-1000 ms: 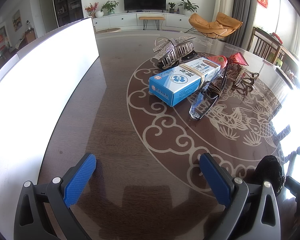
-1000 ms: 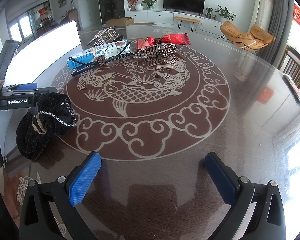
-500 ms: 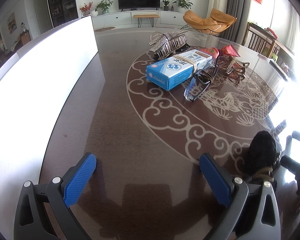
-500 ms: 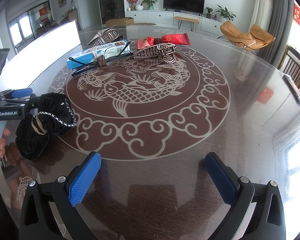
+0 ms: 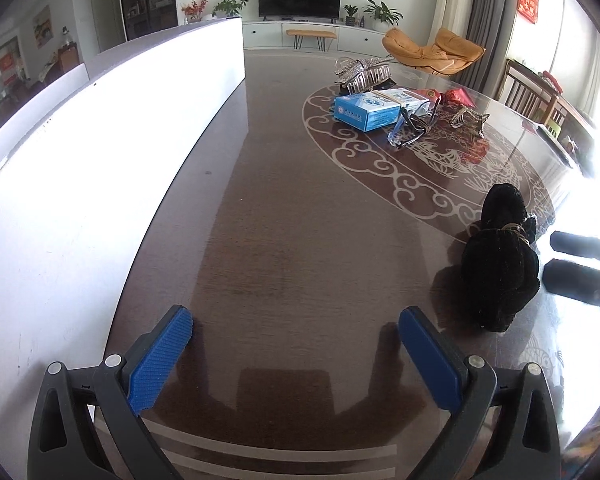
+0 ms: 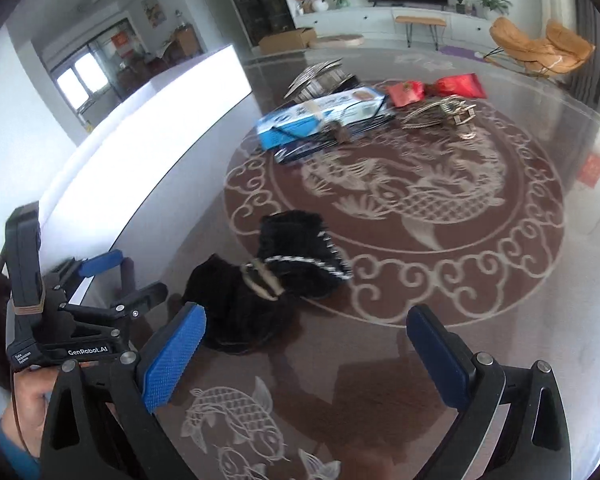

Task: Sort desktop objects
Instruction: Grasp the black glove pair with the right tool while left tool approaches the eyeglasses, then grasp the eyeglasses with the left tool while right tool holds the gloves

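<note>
A black velvet hair bow point(image 5: 500, 256) lies on the dark table, right of my open, empty left gripper point(image 5: 296, 356). In the right wrist view the bow point(image 6: 276, 276) lies just ahead and left of my open, empty right gripper point(image 6: 308, 356). Farther off lie a blue box point(image 5: 370, 109) point(image 6: 320, 114), glasses point(image 5: 410, 128), a silver hair claw point(image 5: 362, 72), a rhinestone clip point(image 5: 468, 118) point(image 6: 444, 110) and a red packet point(image 6: 436, 88). The left gripper point(image 6: 100, 280) shows at the right wrist view's left edge.
A long white box wall point(image 5: 100, 152) point(image 6: 148, 120) runs along the table's left side. The table point(image 5: 292, 220) has a dragon and fish inlay under glass. Chairs point(image 5: 532, 96) stand beyond the far right edge. The right gripper's fingers point(image 5: 580, 260) show at the left wrist view's right edge.
My left gripper has drawn back toward the near table edge. My right gripper has swung left and closer to the black bow, which now lies near its left finger.
</note>
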A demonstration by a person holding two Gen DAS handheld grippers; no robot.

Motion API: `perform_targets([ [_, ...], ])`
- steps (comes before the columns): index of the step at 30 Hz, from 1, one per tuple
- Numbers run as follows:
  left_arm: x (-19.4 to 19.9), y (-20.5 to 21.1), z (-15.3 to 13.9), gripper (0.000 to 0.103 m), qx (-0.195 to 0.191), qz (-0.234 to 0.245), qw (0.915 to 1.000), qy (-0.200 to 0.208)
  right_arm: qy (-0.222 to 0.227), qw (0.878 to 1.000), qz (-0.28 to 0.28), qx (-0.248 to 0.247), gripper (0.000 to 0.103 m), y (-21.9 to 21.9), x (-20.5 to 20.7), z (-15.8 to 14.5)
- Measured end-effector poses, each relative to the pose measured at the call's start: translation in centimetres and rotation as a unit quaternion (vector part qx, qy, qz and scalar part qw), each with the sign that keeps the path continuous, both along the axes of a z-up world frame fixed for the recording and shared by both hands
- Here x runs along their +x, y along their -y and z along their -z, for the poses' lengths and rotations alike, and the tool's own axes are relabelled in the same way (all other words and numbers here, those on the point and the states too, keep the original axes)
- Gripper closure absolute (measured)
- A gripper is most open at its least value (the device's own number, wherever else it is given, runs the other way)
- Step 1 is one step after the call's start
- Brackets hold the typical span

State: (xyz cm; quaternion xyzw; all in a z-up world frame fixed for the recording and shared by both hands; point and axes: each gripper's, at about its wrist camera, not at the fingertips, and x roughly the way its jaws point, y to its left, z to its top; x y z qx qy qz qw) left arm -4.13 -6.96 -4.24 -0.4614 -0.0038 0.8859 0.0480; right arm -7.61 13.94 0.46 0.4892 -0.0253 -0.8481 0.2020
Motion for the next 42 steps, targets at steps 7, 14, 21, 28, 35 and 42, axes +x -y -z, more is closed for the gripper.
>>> perform_targets([
  [7,0.8,0.4,-0.1,0.000,0.010,-0.003,0.9999,0.000,-0.022,0.998,-0.004,0.054,0.012,4.6,-3.0,1.7],
  [14,-1.5,-1.3,-0.5,0.000,0.033,0.040,0.9984,0.022,-0.034,0.997,-0.002,0.072,0.038,-1.3,-1.5,1.2],
  [21,-10.3,-6.8,-0.8,0.000,0.067,0.089,0.9929,0.041,-0.031,0.996,0.057,0.060,0.036,-10.2,2.7,1.2],
  [28,-16.7,-12.4,-0.6,0.000,0.034,0.106,0.9929,0.042,-0.058,0.994,0.081,0.050,0.033,-12.9,5.2,1.4],
  [35,-16.6,-14.8,-1.2,0.075,-0.012,0.116,0.9932,-0.001,-0.079,0.992,0.078,0.055,0.028,-12.2,5.4,1.5],
  [42,-9.1,-9.8,-1.4,0.078,0.033,0.088,0.9956,0.004,-0.064,0.996,0.065,0.021,0.026,-13.3,5.5,1.5],
])
